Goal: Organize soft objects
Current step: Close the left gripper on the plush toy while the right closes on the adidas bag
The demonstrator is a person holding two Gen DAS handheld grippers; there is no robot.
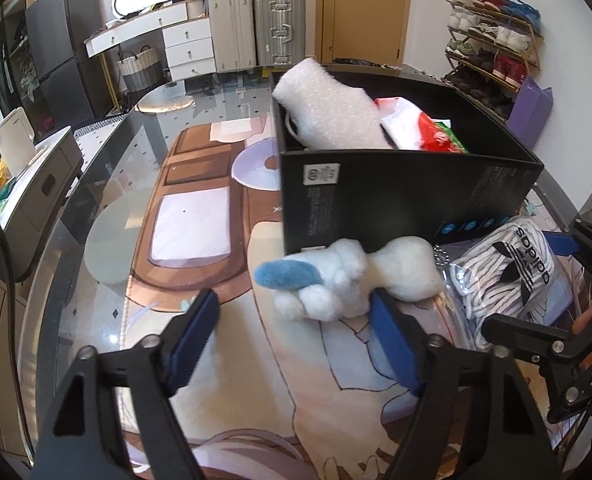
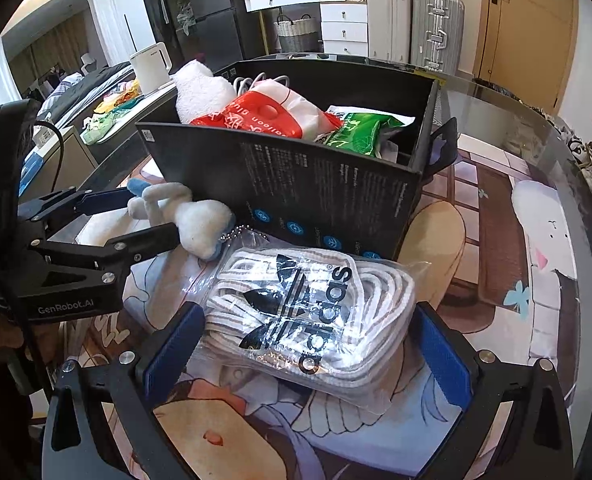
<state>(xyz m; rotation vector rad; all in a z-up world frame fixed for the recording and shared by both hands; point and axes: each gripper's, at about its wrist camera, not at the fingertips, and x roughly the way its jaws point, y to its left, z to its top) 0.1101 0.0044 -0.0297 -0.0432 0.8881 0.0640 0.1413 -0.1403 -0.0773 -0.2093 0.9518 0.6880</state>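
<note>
A white plush toy (image 1: 336,280) with a blue ear lies on the printed mat against the black box (image 1: 376,200). My left gripper (image 1: 289,304) straddles it. Its right pad touches the plush, while the left pad stands well off it, so the jaws are open. From the right wrist view the plush (image 2: 191,216) sits between the left gripper's fingers (image 2: 151,216). A clear bag of white striped fabric with a black logo (image 2: 308,312) lies between the pads of my right gripper (image 2: 308,340), which is open around it. The box (image 2: 296,184) holds a white foam roll (image 1: 328,108), a red-and-white pack (image 2: 271,116) and a green pack (image 2: 360,132).
The glass table (image 2: 536,100) carries a printed mat (image 1: 199,220). A white kettle (image 2: 149,66) stands on a side cabinet to the left. Suitcases (image 1: 255,28), white drawers (image 1: 187,48) and a shoe rack (image 1: 492,40) line the far walls. The right gripper (image 1: 532,276) shows at the right edge.
</note>
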